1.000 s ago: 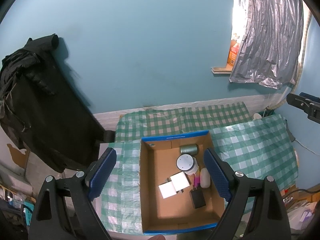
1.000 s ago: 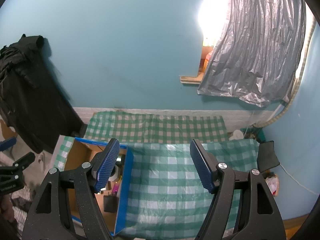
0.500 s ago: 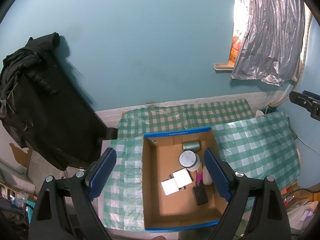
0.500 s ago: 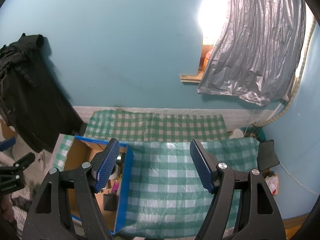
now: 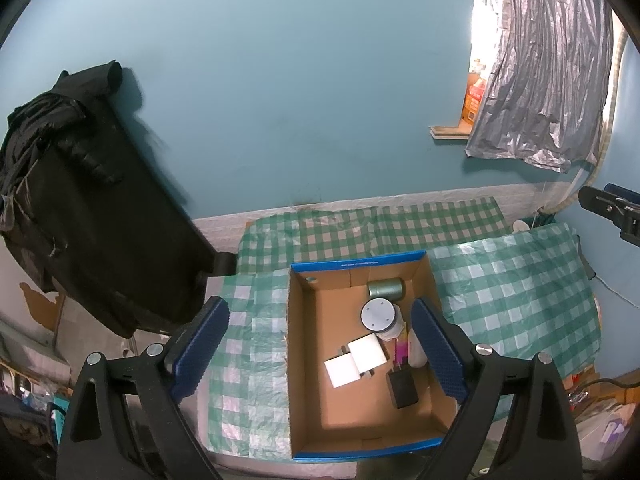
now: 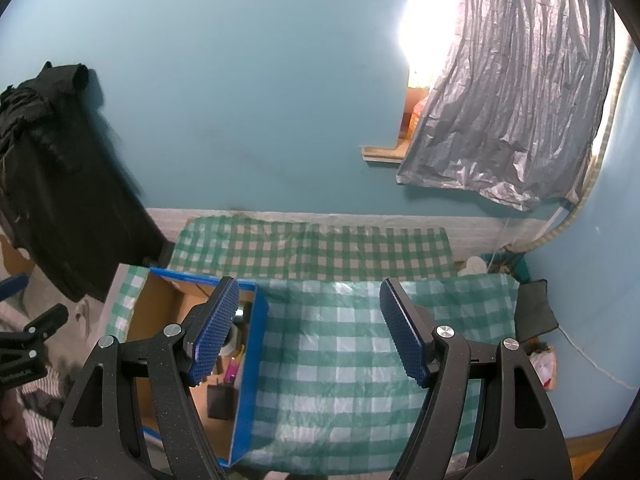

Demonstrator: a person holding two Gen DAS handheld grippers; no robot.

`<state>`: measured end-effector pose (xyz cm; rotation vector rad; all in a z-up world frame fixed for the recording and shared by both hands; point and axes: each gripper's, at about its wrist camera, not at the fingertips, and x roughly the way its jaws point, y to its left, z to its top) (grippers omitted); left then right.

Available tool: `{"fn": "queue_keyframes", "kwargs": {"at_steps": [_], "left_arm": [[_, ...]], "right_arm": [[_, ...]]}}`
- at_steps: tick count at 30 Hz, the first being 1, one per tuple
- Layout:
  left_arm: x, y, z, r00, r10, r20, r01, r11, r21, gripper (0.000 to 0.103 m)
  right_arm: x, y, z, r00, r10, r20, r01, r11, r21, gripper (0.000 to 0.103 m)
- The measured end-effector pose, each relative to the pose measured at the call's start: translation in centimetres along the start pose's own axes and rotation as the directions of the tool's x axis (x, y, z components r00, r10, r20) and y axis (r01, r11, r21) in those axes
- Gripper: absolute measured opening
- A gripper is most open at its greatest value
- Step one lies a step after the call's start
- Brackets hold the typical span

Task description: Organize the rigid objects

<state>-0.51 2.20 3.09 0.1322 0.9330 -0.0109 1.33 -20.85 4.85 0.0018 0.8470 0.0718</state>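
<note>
Checked tablecloth (image 6: 340,352) lies beneath both wide, empty claws, the right claw (image 6: 308,328) hiding part of the cardboard box (image 6: 248,360).

Both the left gripper (image 5: 320,350) and the right gripper (image 6: 308,330) hang tilted downward, jaws apart and empty.

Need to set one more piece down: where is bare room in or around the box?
Free: the blue-rimmed cardboard box floor along its left wall and near edge, and the green checked cloth right of it. Crowded: the box's right half, around the grey-lidded jar and black block.
</note>
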Motion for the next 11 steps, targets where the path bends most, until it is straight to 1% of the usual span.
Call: {"fn": "queue_keyframes", "kwargs": {"at_steps": [5, 11], "left_arm": [[-0.02, -0.02, 0.01, 1.000, -0.001, 0.002, 0.001, 1.000, 0.000, 0.094], [-0.37, -0.14, -0.24, 1.000, 0.007, 0.025, -0.007, 1.000, 0.016, 0.094]], "right_arm": [[0.02, 0.06, -0.15, 1.000, 0.001, -0.002, -0.001, 1.000, -0.002, 0.073], [0.13, 0.47, -0.55, 1.000, 0.006, -0.009, -0.006, 1.000, -0.007, 0.073]]}}
